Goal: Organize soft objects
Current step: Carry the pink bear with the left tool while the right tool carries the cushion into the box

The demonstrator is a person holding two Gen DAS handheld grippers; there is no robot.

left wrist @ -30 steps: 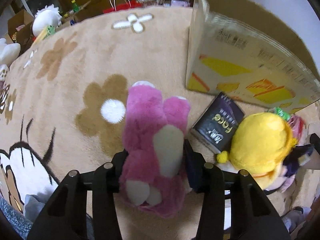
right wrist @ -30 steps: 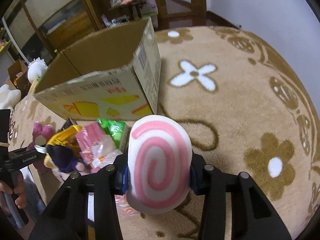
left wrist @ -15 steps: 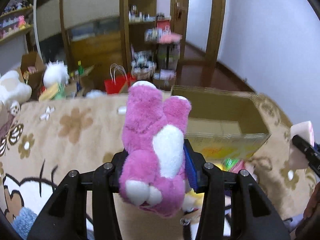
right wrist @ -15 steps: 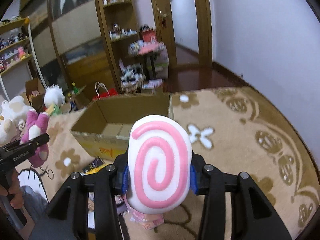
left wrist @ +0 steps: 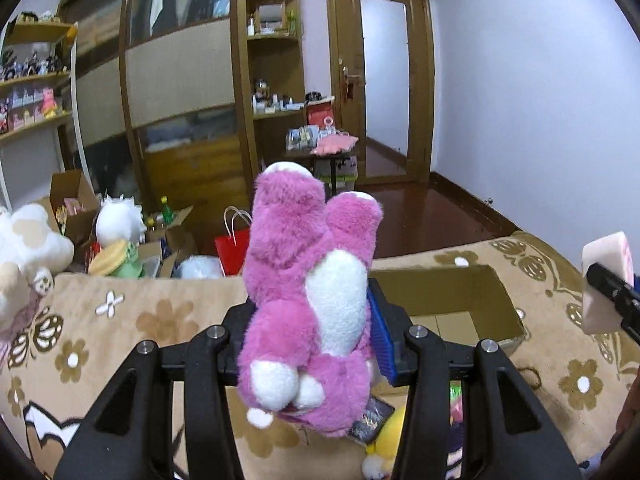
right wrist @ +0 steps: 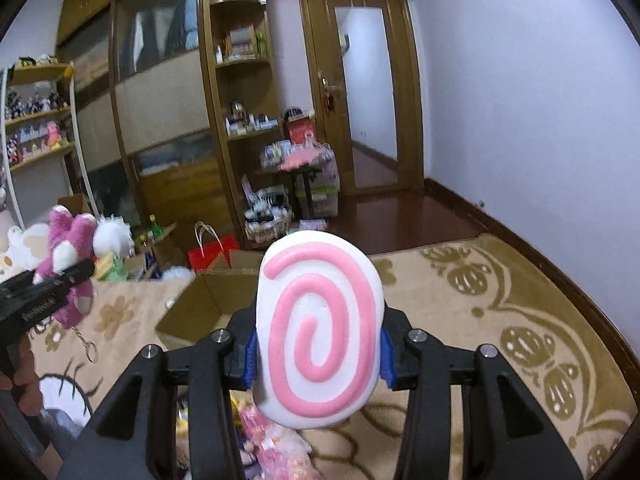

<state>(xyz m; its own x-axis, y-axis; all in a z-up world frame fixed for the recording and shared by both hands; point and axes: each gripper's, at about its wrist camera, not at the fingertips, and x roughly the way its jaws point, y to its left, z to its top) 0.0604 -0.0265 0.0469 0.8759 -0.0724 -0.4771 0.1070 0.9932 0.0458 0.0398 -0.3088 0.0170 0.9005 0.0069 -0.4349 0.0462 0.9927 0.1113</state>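
A: Where do the two soft toys stand?

B: The pink plush bear (left wrist: 312,300) sits clamped in the left gripper (left wrist: 310,344), raised above the patterned rug (left wrist: 160,320). The swirl-patterned cushion (right wrist: 320,332) is pinched between the pads of the right gripper (right wrist: 318,356), likewise aloft.

A: And the job so far?

B: Early, by the look of it. The cardboard box (left wrist: 472,304), ahead of and below both grippers, shows a bare floor where it can be seen. More items lie under the left gripper: a yellow plush (left wrist: 384,440) and a dark packet (left wrist: 370,420); pink wrapped pieces (right wrist: 272,440) sit beneath the right.

A: Room to move?

B: The box mouth gapes open, flaps up, with clear air between it and both toys. The near rim is the one edge to clear on the way in. The right gripper's cushion hangs off to the left gripper's right, apart from the bear. Shelves and clutter stand well beyond the rug.
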